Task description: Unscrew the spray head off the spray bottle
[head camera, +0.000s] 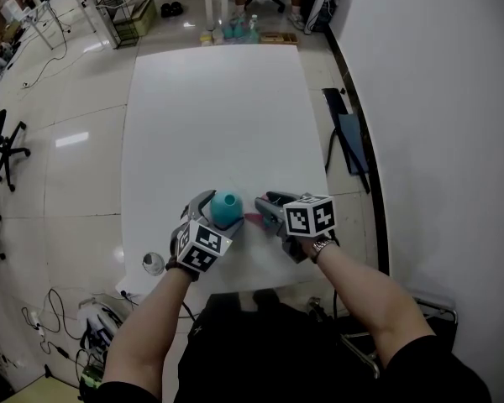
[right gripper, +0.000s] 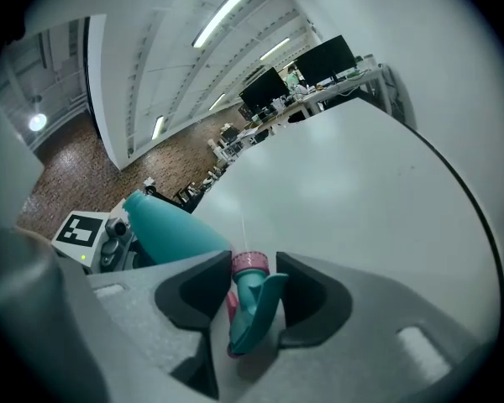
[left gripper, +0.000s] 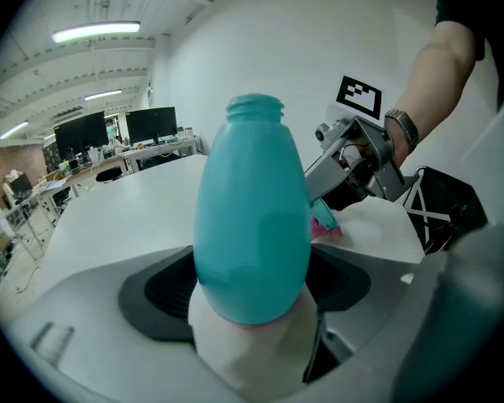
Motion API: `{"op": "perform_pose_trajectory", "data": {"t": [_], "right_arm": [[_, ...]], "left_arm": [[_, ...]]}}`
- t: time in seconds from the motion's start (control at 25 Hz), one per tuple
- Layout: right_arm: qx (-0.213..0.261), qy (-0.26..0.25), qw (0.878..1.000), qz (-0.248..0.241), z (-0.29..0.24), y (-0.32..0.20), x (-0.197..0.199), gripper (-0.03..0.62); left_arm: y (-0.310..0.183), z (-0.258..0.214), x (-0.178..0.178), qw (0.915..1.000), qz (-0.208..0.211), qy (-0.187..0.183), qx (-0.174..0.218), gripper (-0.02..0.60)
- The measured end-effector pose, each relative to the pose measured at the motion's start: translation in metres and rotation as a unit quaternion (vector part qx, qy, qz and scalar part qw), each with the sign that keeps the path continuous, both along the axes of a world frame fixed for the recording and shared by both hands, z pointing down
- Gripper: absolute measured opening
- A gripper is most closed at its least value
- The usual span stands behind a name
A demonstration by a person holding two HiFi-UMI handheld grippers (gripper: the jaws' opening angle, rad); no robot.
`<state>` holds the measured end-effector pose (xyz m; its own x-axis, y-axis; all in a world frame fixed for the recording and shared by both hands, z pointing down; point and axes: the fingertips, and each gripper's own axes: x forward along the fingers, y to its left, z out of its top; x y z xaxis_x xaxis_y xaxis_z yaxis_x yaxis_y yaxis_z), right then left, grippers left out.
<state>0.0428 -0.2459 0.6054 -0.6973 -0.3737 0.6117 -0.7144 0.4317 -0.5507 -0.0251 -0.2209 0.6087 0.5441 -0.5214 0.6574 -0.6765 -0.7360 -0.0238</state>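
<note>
Low in the head view's centre, the left gripper (left gripper: 252, 296) is clamping the bottle (left gripper: 252, 217) upright, likely to steady it. Beside it, the right gripper (right gripper: 252, 292) is standing loose around the unscrewed spray head (right gripper: 250, 313), apparently resting it on the table (head camera: 218, 116).

White table (head camera: 218, 107), glossy floor (head camera: 76, 183) (office chairs (head camera: 2, 151))

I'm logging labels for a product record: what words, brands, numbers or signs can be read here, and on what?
No readable text anywhere.
Teal plastic spray bottle: no label or print shows.
Teal-and-pink plastic spray head: none shows.
Black-and-white square markers on the two cubes: patterns only, no letters or digits.
Dark desk monitors far off: too small to read.
</note>
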Motion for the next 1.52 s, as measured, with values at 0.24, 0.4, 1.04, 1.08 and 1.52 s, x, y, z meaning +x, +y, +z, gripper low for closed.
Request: {"op": "perform_pose_trajectory", "data": {"t": [0.24, 0.4, 1.04, 1.08, 1.52], "right_arm": [[0.019, 0.031, 0.999, -0.010, 0.000, -0.002, 0.005, 0.199], [0.040, 0.047, 0.998, -0.015, -0.007, -0.004, 0.011, 0.213], [0.103, 0.023, 0.994, -0.026, -0.056, 0.006, 0.032, 0.213], [0.109, 0.026, 0.993, -0.029, -0.060, 0.008, 0.032, 0.213], [0.198, 0.078, 0.976, -0.053, -0.111, 0.045, 0.036, -0.008]], "left_arm": [[0.002, 0.003, 0.000, 1.0000, 0.002, -0.004, -0.004, 0.444], [0.003, 0.000, -0.003, 1.0000, -0.007, -0.005, 0.000, 0.468], [0.020, -0.031, -0.024, 0.9953, -0.087, -0.017, 0.040, 0.460], [0.021, -0.035, -0.025, 0.9946, -0.093, -0.016, 0.044, 0.456], [0.061, -0.096, -0.007, 0.9834, -0.150, 0.043, 0.093, 0.267]]}}
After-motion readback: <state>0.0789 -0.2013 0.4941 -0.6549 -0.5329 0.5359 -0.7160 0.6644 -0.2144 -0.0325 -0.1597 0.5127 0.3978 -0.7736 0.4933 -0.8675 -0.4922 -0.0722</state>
